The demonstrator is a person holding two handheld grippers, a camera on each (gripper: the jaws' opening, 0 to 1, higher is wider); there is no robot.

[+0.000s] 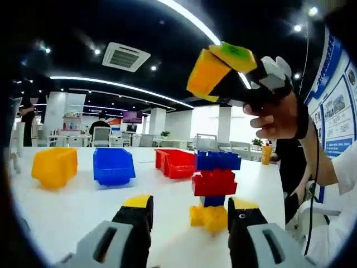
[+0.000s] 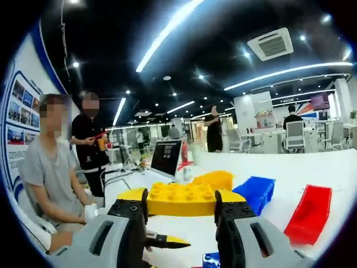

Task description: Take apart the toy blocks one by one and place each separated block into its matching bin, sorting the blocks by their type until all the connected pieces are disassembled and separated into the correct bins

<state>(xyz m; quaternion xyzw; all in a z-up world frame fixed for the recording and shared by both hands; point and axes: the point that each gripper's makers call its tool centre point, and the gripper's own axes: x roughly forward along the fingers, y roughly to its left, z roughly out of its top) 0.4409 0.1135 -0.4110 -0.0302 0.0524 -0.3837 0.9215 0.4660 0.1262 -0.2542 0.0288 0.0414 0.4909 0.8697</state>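
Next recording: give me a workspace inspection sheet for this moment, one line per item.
Surface: white table, mostly bare.
Job's things: block stack of blue, red, blue and yellow blocks stands upright; yellow bin, blue bin and red bin sit in a row behind it; yellow block lifted.
Clutter: laptop at the table's far end.
Grippers: left gripper open around the stack's base; right gripper shut on yellow block.
Cables: one hangs by a person's arm.
Surroundings: office, seated and standing people, wall posters.
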